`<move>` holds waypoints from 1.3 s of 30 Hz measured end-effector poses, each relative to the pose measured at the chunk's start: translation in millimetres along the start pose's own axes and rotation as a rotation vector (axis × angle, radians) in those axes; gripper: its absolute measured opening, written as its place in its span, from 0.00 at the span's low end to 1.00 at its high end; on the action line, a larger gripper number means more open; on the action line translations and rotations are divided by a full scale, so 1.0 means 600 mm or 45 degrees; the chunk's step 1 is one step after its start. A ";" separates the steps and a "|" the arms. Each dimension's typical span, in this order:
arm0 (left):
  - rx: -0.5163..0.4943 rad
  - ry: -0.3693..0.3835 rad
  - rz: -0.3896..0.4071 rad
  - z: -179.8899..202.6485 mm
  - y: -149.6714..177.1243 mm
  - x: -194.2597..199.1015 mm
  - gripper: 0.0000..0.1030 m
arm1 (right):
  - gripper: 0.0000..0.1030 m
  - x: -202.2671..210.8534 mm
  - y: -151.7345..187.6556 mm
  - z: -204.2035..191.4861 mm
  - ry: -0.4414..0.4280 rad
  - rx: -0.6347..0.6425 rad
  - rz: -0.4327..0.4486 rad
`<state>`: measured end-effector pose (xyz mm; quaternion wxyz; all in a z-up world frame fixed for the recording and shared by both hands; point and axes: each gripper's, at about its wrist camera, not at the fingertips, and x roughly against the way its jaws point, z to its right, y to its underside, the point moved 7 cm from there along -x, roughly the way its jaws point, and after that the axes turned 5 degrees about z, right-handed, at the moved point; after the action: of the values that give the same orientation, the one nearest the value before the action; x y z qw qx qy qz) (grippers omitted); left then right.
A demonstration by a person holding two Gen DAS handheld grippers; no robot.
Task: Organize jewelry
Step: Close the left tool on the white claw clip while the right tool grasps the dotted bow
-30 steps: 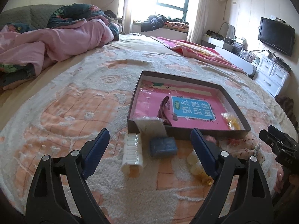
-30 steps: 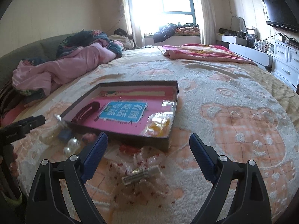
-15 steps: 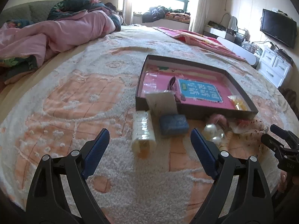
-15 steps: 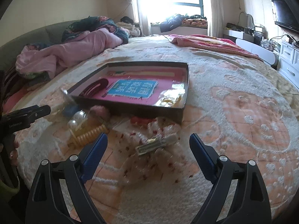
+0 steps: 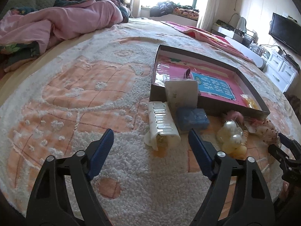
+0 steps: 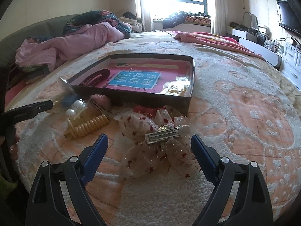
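Note:
A dark shallow box (image 5: 225, 109) with a pink lining lies on the bedspread; a dark red hair clip (image 6: 96, 78) and a bag of yellow pieces (image 6: 176, 88) sit inside. In front of it lie a white comb clip (image 5: 161, 126), a small blue box (image 5: 192, 118), a yellow spiral hair tie (image 6: 88, 125) and a sheer dotted bow with a metal barrette (image 6: 166, 133). My left gripper (image 5: 150, 134) is closing, its pads apart from the white clip's near end between them. My right gripper (image 6: 149, 137) stands open just short of the barrette.
A white card (image 5: 181, 92) leans on the box's front wall. A clear bag of pearl beads (image 5: 231, 137) lies beside the blue box. Pink bedding (image 5: 62, 22) is heaped at the far left. Drawers (image 5: 282, 71) and a television (image 5: 286, 32) stand at the right.
Both grippers have come down and closer to the items in front of the box. The left jaws stand a little narrower than before.

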<state>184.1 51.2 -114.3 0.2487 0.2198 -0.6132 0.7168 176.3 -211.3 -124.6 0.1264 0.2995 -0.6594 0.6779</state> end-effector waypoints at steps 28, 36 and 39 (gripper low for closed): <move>0.019 0.074 -0.016 0.007 0.000 -0.003 0.18 | 0.20 0.021 -0.016 -0.025 -0.060 0.088 0.090; 0.015 0.060 0.061 0.011 -0.018 0.043 0.18 | 0.19 0.038 -0.031 -0.045 -0.108 0.114 0.155; 0.009 0.076 0.084 0.019 -0.025 0.057 0.18 | 0.19 0.045 -0.038 -0.048 -0.116 0.121 0.184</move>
<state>166.6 44.6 -79.9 0.2423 0.1790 -0.6098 0.7330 160.8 -187.2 -89.1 0.0327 0.2875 -0.6513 0.7015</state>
